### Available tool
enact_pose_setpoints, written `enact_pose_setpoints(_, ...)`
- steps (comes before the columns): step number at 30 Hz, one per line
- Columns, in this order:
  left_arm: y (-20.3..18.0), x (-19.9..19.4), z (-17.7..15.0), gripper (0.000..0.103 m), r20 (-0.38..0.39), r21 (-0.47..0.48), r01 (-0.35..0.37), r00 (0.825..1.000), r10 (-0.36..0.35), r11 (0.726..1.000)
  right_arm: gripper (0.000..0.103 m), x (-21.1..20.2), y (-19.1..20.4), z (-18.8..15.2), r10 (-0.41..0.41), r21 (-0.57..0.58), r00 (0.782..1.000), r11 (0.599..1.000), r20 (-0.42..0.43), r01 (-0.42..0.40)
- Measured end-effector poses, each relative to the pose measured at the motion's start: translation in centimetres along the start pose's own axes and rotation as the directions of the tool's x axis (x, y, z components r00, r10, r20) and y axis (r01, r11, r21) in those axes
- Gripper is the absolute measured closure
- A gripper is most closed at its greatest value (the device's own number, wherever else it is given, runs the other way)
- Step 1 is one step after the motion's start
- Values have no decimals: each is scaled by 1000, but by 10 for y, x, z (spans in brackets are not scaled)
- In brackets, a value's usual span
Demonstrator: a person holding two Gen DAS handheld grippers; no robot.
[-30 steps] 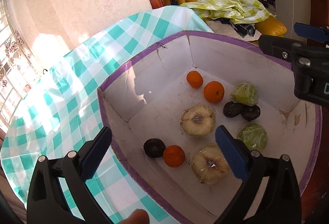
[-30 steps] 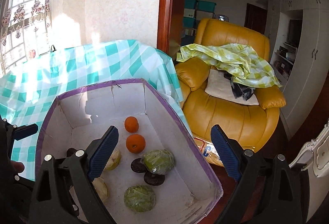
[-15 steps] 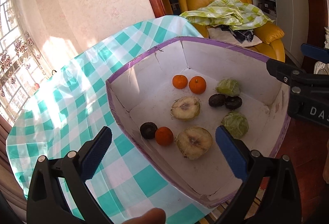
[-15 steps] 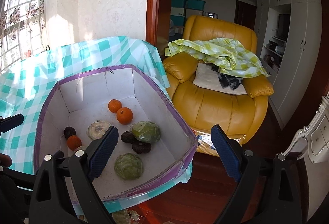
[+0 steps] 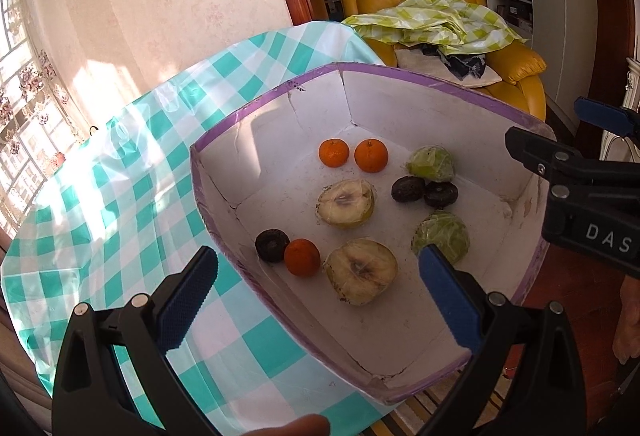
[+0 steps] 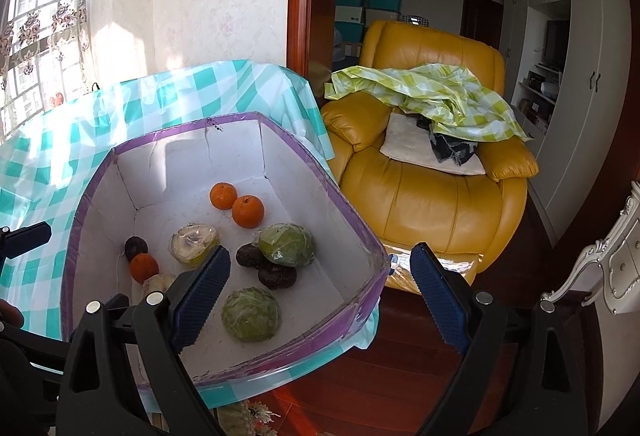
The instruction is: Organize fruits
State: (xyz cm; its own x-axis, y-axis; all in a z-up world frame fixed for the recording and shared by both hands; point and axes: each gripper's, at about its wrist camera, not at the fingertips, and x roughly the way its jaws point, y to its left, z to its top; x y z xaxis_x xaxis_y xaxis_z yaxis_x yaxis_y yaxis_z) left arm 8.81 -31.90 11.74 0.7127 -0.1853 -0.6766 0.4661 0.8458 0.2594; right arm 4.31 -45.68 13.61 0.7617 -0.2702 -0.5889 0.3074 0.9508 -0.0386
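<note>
In the right wrist view the left finger pad hides part of the near pale fruit half [image 6: 158, 282], and only the tip of the left gripper shows at 9 o'clock. The white box [image 5: 400, 108] with a purple rim sits on the checked tablecloth [image 5: 100, 216], its near corner reaching past the table edge at 5 o'clock. Inside lie two oranges [image 5: 333, 153] side by side at the far wall, a third orange [image 5: 302, 257] touching a dark fruit [image 5: 272, 245], two pale halves [image 5: 346, 203], two dark fruits [image 5: 424, 191] touching each other, and two green wrapped halves [image 5: 440, 236]. The left gripper [image 5: 316, 300] and right gripper [image 6: 318, 296] both hang above the box with jaws spread wide, holding nothing. A yellow armchair [image 6: 420, 196] stands beyond the table at 2 o'clock.
</note>
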Motion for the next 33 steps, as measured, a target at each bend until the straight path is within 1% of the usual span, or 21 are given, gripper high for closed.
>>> enact_pose_setpoints(33, 1, 0, 0, 2, 0, 0, 5, 1000, -5, 1000, 15, -2, 2, -1, 4, -5, 1000, 1000, 1, -4)
